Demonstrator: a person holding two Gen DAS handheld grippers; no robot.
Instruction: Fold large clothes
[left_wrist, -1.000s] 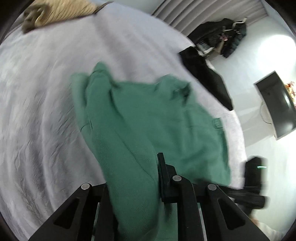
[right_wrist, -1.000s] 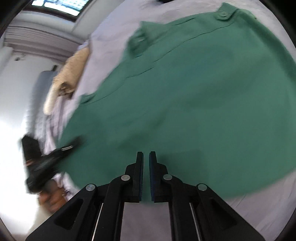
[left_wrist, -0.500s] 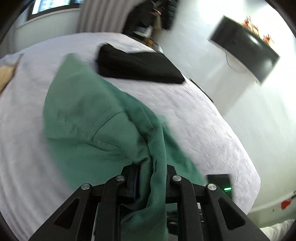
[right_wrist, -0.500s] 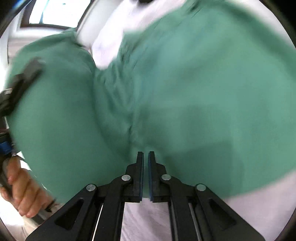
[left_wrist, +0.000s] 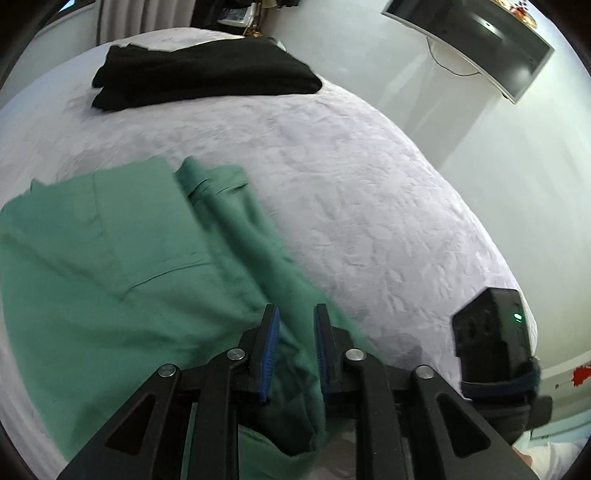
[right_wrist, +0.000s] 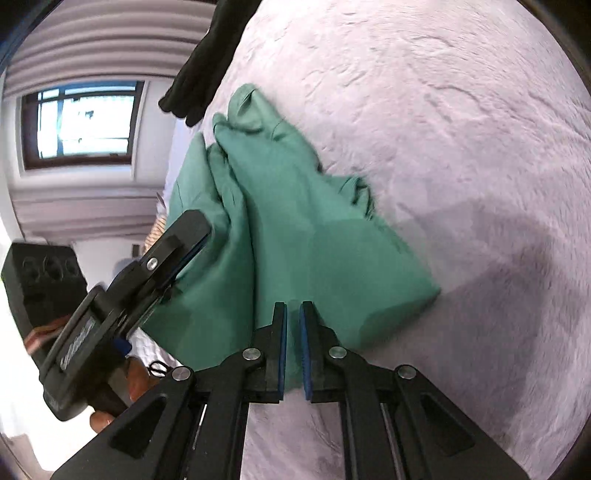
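A green garment (left_wrist: 110, 258) lies folded over itself on the white bed cover (left_wrist: 369, 184). One long fold of it runs between the blue pads of my left gripper (left_wrist: 295, 314), whose jaws are opening and stand apart from the cloth. The right wrist view shows the same green garment (right_wrist: 314, 221) bunched in a narrow heap, and the left gripper (right_wrist: 188, 236) at its left edge. My right gripper (right_wrist: 291, 314) is nearly closed on the garment's near edge, with green cloth showing in the slit between its pads.
A folded black garment (left_wrist: 207, 74) lies at the bed's far side, also seen as a black garment (right_wrist: 207, 55) in the right wrist view. A wall-mounted screen (left_wrist: 472, 44) hangs beyond the bed. A window (right_wrist: 81, 118) and curtains are behind. A hand (right_wrist: 136, 384) holds the left gripper.
Both grippers swung the green garment across the bed and it now lies folded into a narrower heap. The left jaws, pinched on the cloth before, have parted.
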